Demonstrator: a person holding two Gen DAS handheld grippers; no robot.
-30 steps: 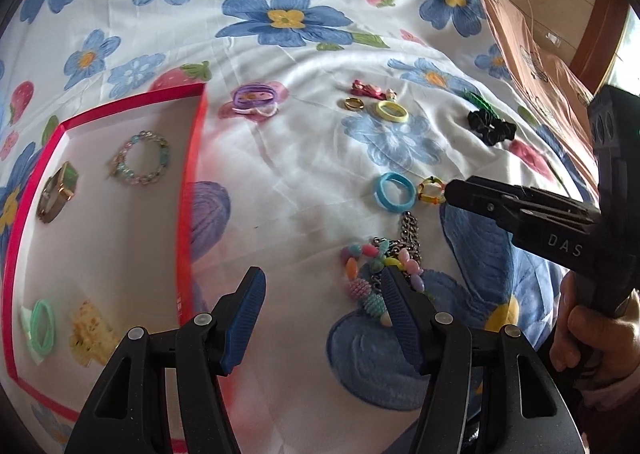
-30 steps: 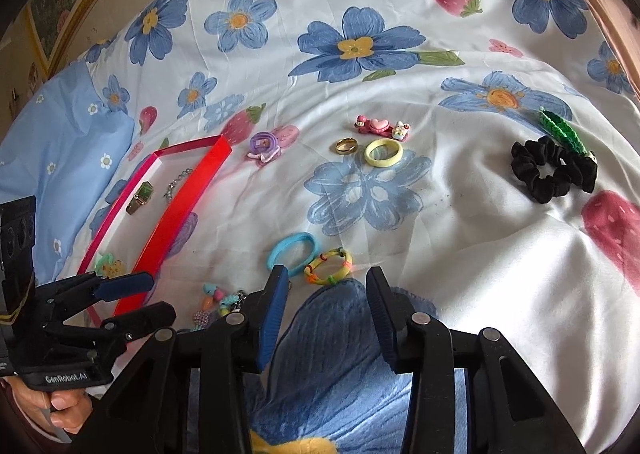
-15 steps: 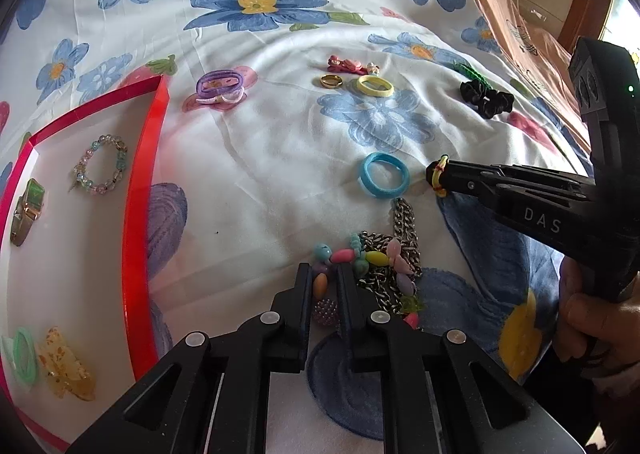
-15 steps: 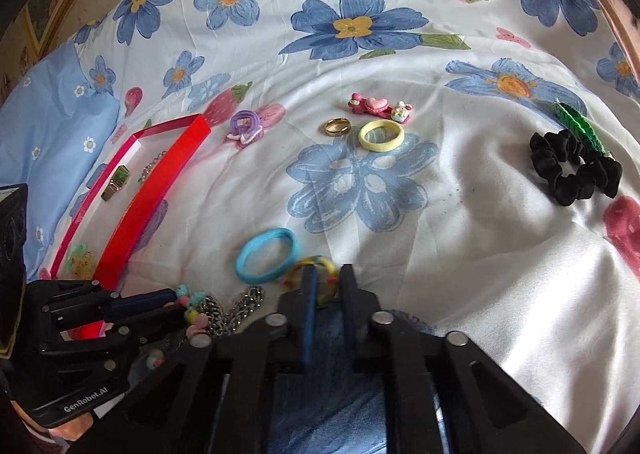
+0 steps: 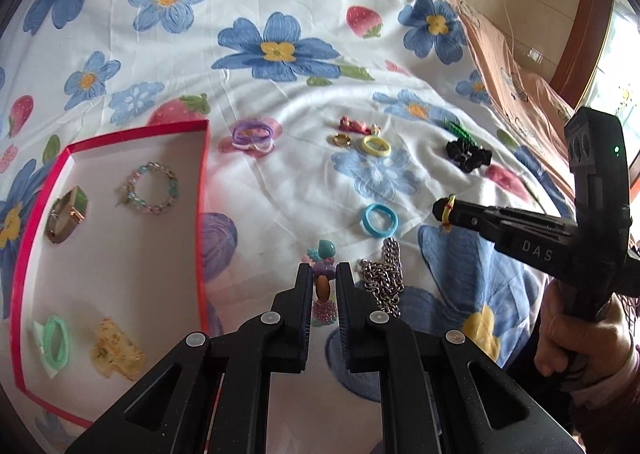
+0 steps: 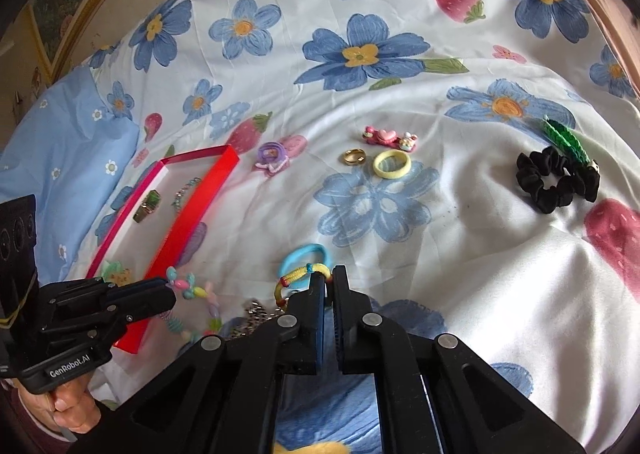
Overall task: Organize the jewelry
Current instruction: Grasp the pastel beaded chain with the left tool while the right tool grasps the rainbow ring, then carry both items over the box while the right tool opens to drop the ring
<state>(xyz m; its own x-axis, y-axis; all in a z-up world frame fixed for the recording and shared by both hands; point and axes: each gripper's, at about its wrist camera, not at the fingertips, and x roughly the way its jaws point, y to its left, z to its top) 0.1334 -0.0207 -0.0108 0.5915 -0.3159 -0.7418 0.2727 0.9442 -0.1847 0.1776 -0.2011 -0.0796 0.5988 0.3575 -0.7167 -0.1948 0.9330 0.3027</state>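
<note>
My left gripper is shut on a colourful bead bracelet and holds it just above the bedsheet; the bracelet also shows hanging from it in the right wrist view. My right gripper is shut on a yellow multicoloured hair tie, lifted off the sheet; it also shows in the left wrist view. A red-rimmed tray at the left holds a watch, a bead bracelet, a green hair tie and a yellow claw clip.
On the flowered sheet lie a blue hair tie, a metal chain, a purple hair tie, a gold ring, a yellow hair tie, a pink clip, a black scrunchie and a green clip.
Both grippers closed from open, the left on the bead bracelet, the right on the multicoloured hair tie. Both have since lifted their items off the sheet.
</note>
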